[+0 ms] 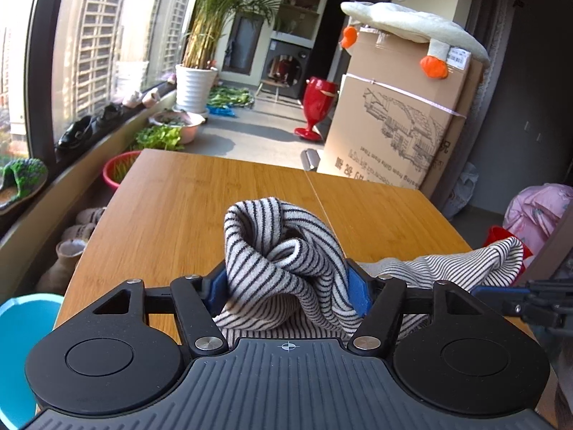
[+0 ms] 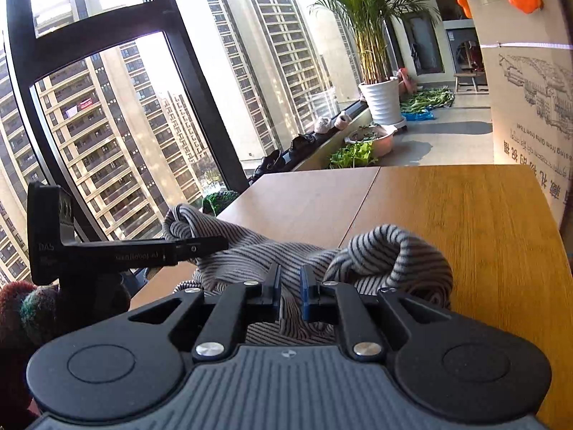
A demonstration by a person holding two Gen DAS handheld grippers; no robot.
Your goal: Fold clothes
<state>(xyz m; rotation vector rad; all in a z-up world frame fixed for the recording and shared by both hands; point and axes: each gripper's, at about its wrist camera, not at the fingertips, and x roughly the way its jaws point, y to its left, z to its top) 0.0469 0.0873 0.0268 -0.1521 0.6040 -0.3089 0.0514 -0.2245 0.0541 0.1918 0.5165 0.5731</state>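
A black-and-white striped garment (image 1: 286,251) is bunched between the jaws of my left gripper (image 1: 288,286), which is shut on a thick fold of it above the wooden table (image 1: 186,200). The cloth stretches right toward my right gripper (image 1: 530,297) at the frame edge. In the right wrist view, my right gripper (image 2: 290,286) is shut on another part of the striped garment (image 2: 390,254), its blue pads nearly together. The left gripper (image 2: 200,243) shows from the side at left, holding its end of the cloth. The garment hangs between both, over the near table edge.
A large cardboard box (image 1: 397,114) with a plush toy on top stands behind the table (image 2: 465,222). A potted palm (image 1: 197,82), basins, shoes and a window sill lie to the left. A blue bucket (image 1: 21,319) and a pink bag (image 1: 537,215) flank the table.
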